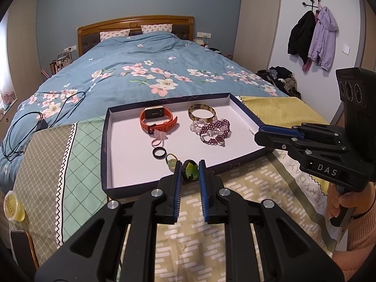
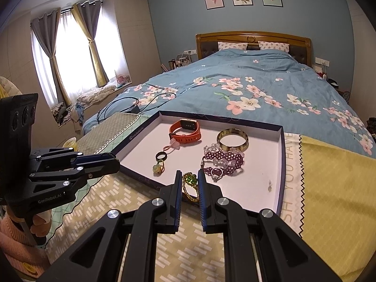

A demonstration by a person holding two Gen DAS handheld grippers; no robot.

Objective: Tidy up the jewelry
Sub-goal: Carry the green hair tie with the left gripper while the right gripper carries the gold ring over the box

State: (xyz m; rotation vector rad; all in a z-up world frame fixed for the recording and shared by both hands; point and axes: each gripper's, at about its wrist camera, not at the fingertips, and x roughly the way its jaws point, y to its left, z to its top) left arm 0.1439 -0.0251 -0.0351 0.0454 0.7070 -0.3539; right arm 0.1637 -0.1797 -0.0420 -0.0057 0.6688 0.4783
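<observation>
Both tongs are clenched with nothing held: the left tongs (image 1: pixel 190 172) hover over the near rim of the shallow box (image 1: pixel 105 141), framing a green beaded ring (image 1: pixel 190 171), and the right tongs (image 1: pixel 258 135) point at its right wall. Inside the box lie an orange watch (image 1: pixel 157 119), a tortoiseshell bangle (image 1: pixel 202 114), purple beaded bracelets (image 1: pixel 215 131), a black ring (image 1: pixel 159 152) and a pale green ring (image 1: pixel 171 162).

The tray (image 1: pixel 107 127) floor lies bare along its left side and near right corner. The watch (image 1: pixel 157 119), bangle (image 1: pixel 201 112) and beaded bracelets (image 1: pixel 212 130) crowd the far half; low walls ring it.
</observation>
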